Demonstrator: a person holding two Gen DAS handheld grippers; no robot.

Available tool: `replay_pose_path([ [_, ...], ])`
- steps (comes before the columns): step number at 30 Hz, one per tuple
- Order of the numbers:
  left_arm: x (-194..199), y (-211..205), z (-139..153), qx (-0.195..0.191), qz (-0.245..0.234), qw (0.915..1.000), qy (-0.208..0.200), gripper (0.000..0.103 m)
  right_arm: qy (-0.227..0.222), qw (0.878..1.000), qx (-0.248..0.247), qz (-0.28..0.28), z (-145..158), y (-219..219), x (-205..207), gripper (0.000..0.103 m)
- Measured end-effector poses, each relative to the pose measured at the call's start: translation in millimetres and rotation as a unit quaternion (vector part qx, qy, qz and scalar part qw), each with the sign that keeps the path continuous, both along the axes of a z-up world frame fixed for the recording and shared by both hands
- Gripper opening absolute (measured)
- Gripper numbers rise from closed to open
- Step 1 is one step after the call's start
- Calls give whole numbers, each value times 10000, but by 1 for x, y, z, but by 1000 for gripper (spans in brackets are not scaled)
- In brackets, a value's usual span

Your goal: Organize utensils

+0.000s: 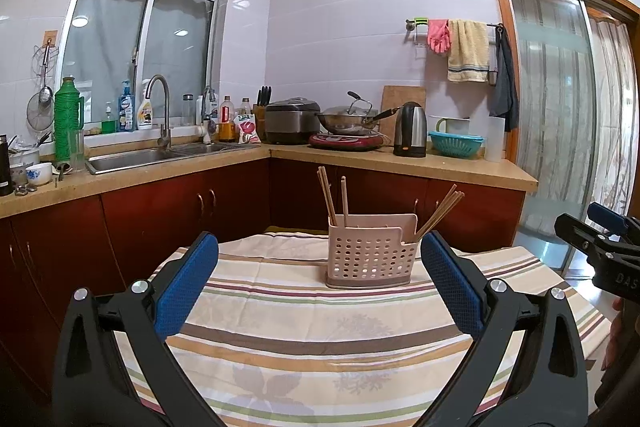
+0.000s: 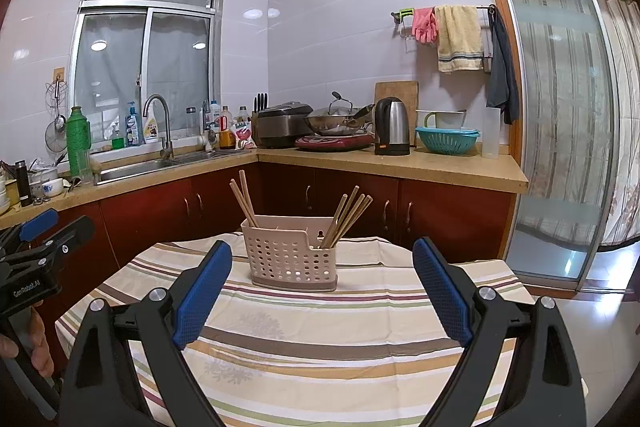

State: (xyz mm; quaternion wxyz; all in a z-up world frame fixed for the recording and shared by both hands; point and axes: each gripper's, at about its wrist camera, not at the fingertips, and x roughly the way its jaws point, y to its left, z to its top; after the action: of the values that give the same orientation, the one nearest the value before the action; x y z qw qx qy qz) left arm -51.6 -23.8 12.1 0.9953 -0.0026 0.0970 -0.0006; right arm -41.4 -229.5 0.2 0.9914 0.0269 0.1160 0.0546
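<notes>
Two grippers, left gripper [image 1: 318,281] and right gripper [image 2: 322,287], hover with fingers spread and empty, facing the pink holder [image 1: 370,253] of chopsticks [image 1: 438,213] near the desk's [image 1: 304,339] far edge, within reach.

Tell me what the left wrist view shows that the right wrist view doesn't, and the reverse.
Only the left wrist view: the open left gripper up close, and the right gripper at its right edge. Only the right wrist view: the open right gripper up close, the left gripper at its left edge, a hand beneath it. Both: the pink utensil holder with chopsticks on the striped tablecloth, the kettle behind.
</notes>
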Motion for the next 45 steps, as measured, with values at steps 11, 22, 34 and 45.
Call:
replay_pose_path([
  [11,2,1,1,-42,32,10000,10,99,7,10000,-3,-2,0,1,1,89],
  [22,3,1,0,-143,-62,9999,63,99,42,10000,-14,11,-4,2,4,89],
  [34,13,7,-5,-300,-148,9993,173,99,183,9998,-13,2,-13,0,14,89],
  [45,61,21,-35,-254,59,9971,715,99,490,9987,44,-97,-34,-15,40,89],
])
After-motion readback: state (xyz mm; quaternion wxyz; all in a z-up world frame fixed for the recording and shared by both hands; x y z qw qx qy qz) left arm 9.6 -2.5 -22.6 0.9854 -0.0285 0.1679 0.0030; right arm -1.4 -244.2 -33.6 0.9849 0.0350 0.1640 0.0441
